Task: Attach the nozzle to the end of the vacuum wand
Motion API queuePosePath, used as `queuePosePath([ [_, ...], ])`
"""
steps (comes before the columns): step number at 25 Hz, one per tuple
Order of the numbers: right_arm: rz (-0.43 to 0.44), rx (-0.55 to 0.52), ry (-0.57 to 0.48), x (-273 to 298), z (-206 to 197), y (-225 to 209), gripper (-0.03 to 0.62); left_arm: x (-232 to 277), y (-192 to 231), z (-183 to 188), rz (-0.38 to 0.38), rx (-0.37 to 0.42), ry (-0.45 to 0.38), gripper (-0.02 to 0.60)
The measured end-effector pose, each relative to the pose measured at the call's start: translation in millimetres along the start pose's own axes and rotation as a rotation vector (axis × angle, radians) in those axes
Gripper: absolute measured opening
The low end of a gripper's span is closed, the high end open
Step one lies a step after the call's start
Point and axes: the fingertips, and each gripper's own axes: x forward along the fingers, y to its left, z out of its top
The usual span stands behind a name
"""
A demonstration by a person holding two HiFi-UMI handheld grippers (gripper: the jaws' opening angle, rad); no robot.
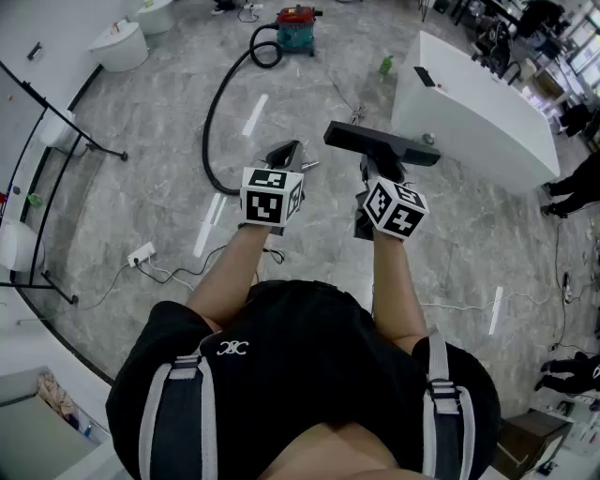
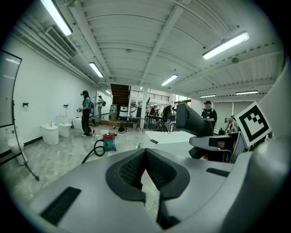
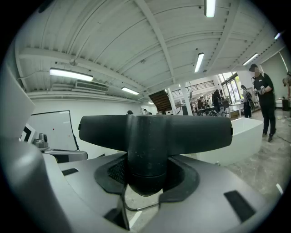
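Closest to us, low in the head view, is our own black shirt [image 1: 309, 356] with its grey straps. Both forearms reach out from it to the 2 grippers, held side by side and tipped a little downward.

Our right gripper [image 3: 145, 179] is clamped on the nozzle [image 3: 154, 132]. Its 2 jaws press the round neck from either side, so the wide black T-shaped head stands crosswise above them. We judge the neck was chosen because it keeps the broad head clear of the jaws and lets us steer the neck's end, which shows just below the pads.

Our left gripper [image 2: 145, 152] has its jaws brought together with nothing between them. We read it as the free claw, ready to take up and steady the wand.

Far off stands the red-and-teal vacuum cleaner [image 1: 298, 26]. Its black hose [image 1: 211, 122] curves over the grey floor [image 1: 141, 122] towards us and passes out of sight behind the left marker cube [image 1: 271, 197]. We cannot pick out the wand's end, so the nozzle is in the air, not yet attached. Next we would need to find that end and line the neck up with it.
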Motion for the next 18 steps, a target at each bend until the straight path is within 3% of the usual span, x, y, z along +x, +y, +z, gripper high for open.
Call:
queuePosePath([
  [10,-0.015,-0.006,0.004,32.4,-7.9,70.2,0.173,-18.4,73.6,-1.5,-0.023,-0.014,-0.01,0.008],
  [18,-0.025,0.004,0.007,66.6,-3.2,77.8,0.173,2.6,105.7,0.1,-0.022,-0.017,0.005,0.008],
])
